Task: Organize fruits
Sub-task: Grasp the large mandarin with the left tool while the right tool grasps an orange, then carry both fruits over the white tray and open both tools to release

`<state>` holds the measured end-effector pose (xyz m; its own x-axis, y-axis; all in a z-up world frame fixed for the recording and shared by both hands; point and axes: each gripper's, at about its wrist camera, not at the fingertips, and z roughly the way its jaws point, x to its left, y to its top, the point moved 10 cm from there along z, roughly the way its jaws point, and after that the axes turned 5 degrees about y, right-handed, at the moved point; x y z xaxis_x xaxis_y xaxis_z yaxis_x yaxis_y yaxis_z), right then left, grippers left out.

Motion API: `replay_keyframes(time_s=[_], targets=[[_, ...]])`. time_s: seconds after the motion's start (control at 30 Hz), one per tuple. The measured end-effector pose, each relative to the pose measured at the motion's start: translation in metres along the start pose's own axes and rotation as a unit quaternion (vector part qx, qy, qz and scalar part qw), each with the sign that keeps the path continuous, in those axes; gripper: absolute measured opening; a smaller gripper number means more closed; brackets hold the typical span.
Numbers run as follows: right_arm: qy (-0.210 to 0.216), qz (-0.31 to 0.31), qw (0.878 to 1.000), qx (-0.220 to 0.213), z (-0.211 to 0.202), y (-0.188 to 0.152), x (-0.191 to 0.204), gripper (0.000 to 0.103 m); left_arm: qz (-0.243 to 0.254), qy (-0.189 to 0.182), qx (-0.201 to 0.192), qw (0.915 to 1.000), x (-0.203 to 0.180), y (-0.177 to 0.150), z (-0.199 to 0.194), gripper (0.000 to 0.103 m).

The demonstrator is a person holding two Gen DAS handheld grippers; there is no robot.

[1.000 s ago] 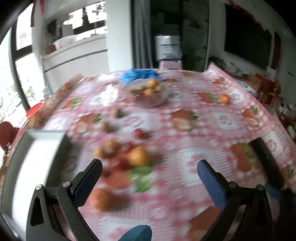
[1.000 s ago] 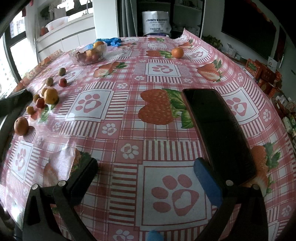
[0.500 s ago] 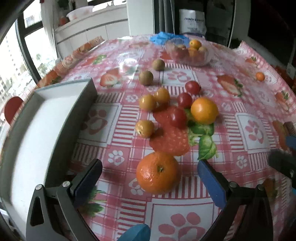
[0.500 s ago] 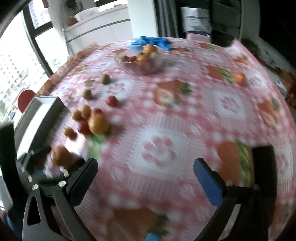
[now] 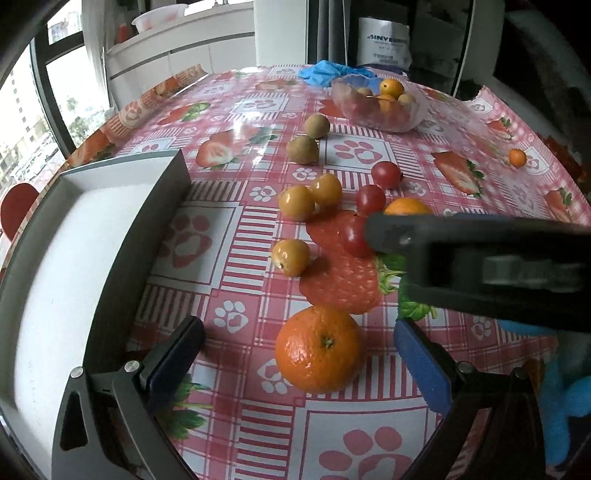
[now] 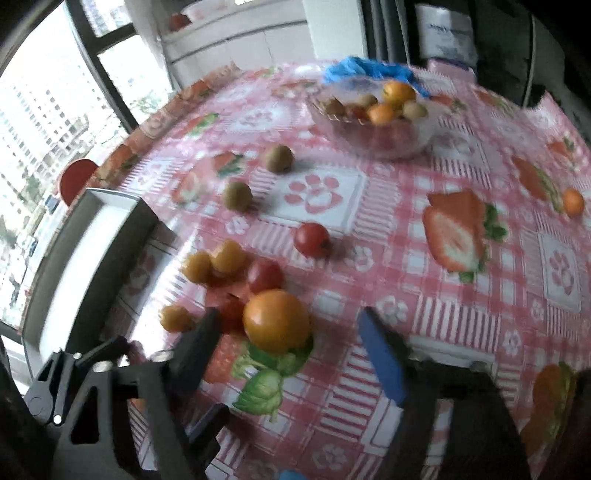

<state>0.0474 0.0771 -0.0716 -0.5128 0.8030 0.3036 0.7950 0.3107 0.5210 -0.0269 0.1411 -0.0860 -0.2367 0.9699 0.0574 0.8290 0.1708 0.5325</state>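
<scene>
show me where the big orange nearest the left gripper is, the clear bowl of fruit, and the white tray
big orange [image 5: 318,354], left wrist view, on the middle of its peel just below the stem dimple.
clear bowl [image 5: 417,110], left wrist view, on its right side wall.
white tray [image 5: 66,266], left wrist view, on its bare white floor.

Pretty sure I'm in somebody's home dining area: a table under a pink strawberry-and-paw-print oilcloth [image 5: 362,155], white kitchen-style counter [image 5: 177,40] at the far left with a bowl [image 5: 162,20] on it, and big windows [image 6: 40,122] on the left looking out at apartment blocks.
</scene>
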Motion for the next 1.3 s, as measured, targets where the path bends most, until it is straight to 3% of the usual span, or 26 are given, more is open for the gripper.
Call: replay_keyframes(time_s=[0.03,0.2,0.27,0.47,0.8,1.07,1.3], targets=[[0.001,0.003,1.000,0.000,-0.002,0.001,0.000,0.038,-0.003,0.000,-0.002,1.0000,0.001,0.001,-0.001,0.098],[0.002,0.017,1.000,0.003,-0.014,-0.012,-0.011,0.038,-0.009,-0.003,-0.010,0.9999,0.004,0.004,-0.006,0.064],[0.002,0.024,1.000,0.000,-0.020,-0.019,-0.018,0.038,-0.011,-0.012,-0.013,0.9998,0.003,0.006,-0.009,0.040],[0.017,0.050,0.999,-0.006,-0.044,-0.041,-0.030,0.038,-0.024,-0.048,-0.003,0.9985,0.001,-0.001,-0.016,0.040],[0.036,0.067,0.997,-0.012,-0.062,-0.051,-0.024,0.038,-0.028,-0.052,-0.025,0.9980,0.014,-0.007,-0.054,0.040],[0.047,0.040,0.998,-0.013,-0.063,-0.038,0.016,0.038,-0.049,-0.042,-0.050,0.9967,0.051,-0.001,-0.082,0.040],[0.067,-0.004,0.998,-0.001,-0.048,-0.015,0.077,0.038,-0.073,-0.016,-0.058,0.9955,0.097,0.000,-0.084,0.040]])
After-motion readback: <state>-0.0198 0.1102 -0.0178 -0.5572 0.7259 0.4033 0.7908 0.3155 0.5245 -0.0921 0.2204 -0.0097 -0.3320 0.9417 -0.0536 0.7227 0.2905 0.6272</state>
